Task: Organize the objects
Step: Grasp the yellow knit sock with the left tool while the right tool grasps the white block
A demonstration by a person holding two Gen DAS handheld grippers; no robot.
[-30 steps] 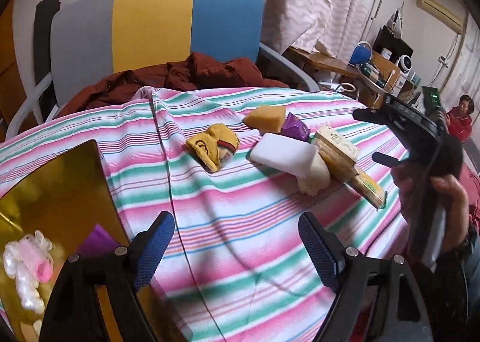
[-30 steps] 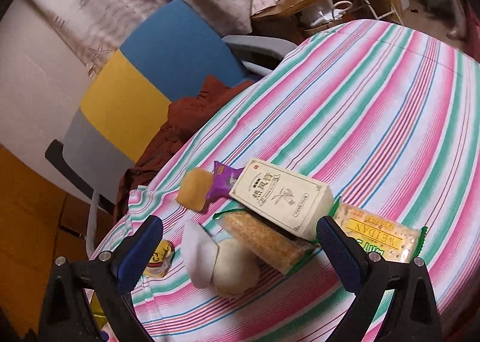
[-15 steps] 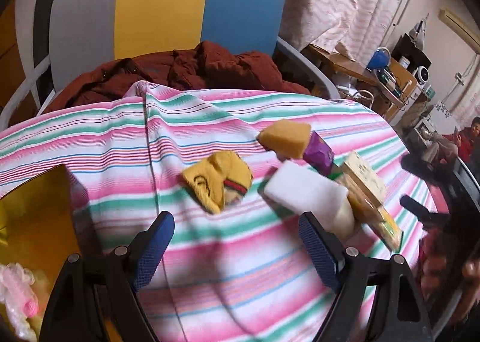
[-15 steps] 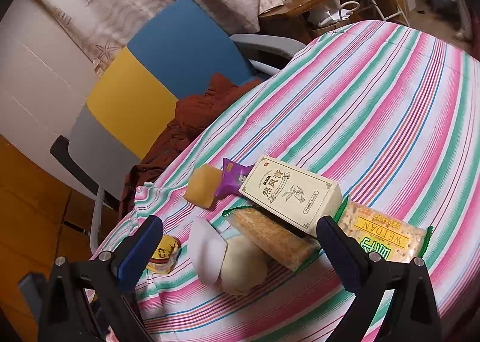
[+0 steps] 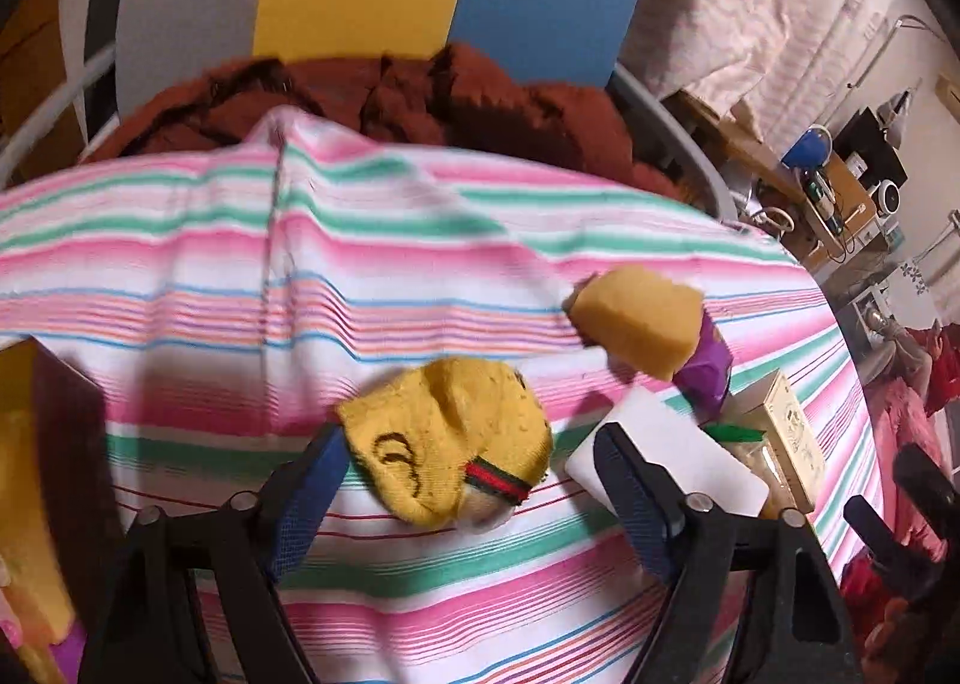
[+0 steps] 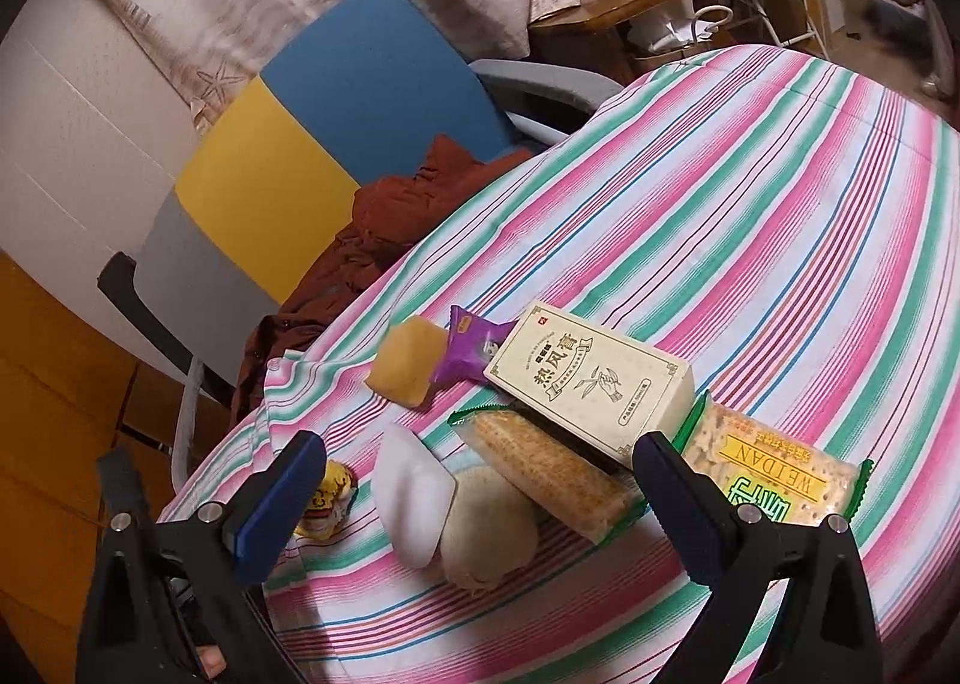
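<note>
Left gripper [image 5: 465,471]: its two blue fingers are wide apart and hold nothing. They sit one on each side of the yellow sock [image 5: 447,438].

Yellow sock: a small balled-up sock with a red and green band. It lies on the striped cloth [image 5: 240,294], near the left gripper, and looks like the next thing to be picked up.

Right gripper [image 6: 474,495]: its jaws are also spread wide and empty. It hangs above the pile on the right side of the table.

The pile: a white block [image 6: 414,495], a round bun [image 6: 489,528], a cracker pack [image 6: 546,474], a cream box [image 6: 588,381], a second cracker pack [image 6: 774,474], a yellow sponge [image 6: 408,363] and a purple packet [image 6: 471,351]. They lie close together, and the cream box rests on top of the cracker pack.

Gold box [image 5: 36,492]: it stands at the far left edge of the left view, well apart from the pile. It may be where things go.

What could go wrong: the sock is soft, so the fingers might catch only a fold and it could slip out. The fingers might pinch the cloth too, and pulling it would shake the pile. The white block is just beside the right-hand finger and could get bumped.
</note>
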